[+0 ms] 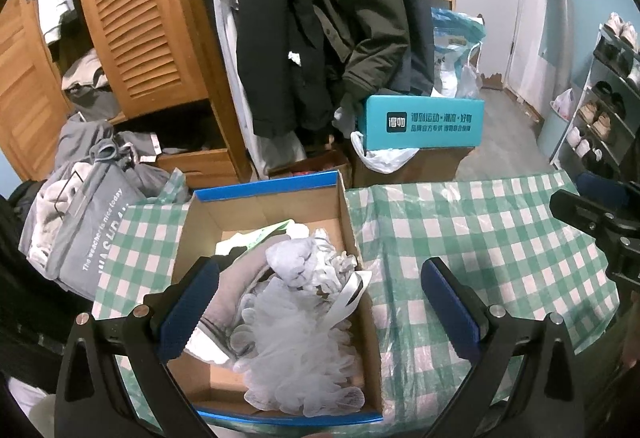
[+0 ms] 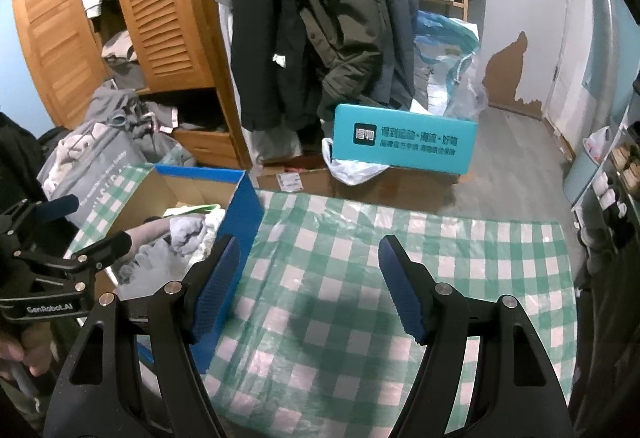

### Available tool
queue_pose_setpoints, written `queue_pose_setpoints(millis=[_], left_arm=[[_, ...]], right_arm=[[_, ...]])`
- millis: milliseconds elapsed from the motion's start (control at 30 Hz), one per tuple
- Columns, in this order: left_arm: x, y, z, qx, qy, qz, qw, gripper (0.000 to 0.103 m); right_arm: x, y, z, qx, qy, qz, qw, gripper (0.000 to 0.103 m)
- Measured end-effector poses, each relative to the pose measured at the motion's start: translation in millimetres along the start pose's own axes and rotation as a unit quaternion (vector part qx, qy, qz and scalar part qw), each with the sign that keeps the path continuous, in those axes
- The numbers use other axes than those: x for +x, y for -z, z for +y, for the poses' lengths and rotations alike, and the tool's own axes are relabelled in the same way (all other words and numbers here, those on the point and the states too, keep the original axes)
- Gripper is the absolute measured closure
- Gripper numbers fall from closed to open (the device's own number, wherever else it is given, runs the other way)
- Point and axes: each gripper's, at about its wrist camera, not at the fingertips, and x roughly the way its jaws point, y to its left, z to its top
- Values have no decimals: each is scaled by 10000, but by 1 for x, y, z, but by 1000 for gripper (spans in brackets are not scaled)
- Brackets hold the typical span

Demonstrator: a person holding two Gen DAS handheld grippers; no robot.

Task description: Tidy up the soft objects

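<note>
A blue-rimmed cardboard box (image 1: pixel 276 185) sits on the green checked tablecloth (image 1: pixel 480 238). It holds a white mesh bath pouf (image 1: pixel 292 350), a grey cloth (image 1: pixel 296 262), a beige folded cloth (image 1: pixel 236 290) and other soft items. My left gripper (image 1: pixel 320 310) is open and empty, held above the box, its jaws wide apart. In the right wrist view the box (image 2: pixel 240 205) is at the left with the grey cloth (image 2: pixel 186 234) inside. My right gripper (image 2: pixel 310 286) is open and empty above the bare tablecloth (image 2: pixel 340 318). The left gripper (image 2: pixel 60 238) shows at the left edge.
A teal box (image 1: pixel 424 123) stands on cardboard boxes beyond the table. Coats (image 1: pixel 320 17) hang behind it. A wooden louvred wardrobe (image 1: pixel 140 17) and a grey laundry bag (image 1: pixel 88 230) full of clothes are at the left. A shoe rack (image 1: pixel 604 97) is at the right.
</note>
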Motion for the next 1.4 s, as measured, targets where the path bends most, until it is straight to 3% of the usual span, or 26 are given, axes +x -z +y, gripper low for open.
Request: queue_pose_setpoints(millis=[1400], left_arm=[[1,5,-7,19,117,87,9999,1]], right_arm=[[-3,2,-3,7,26,36,10000,32]])
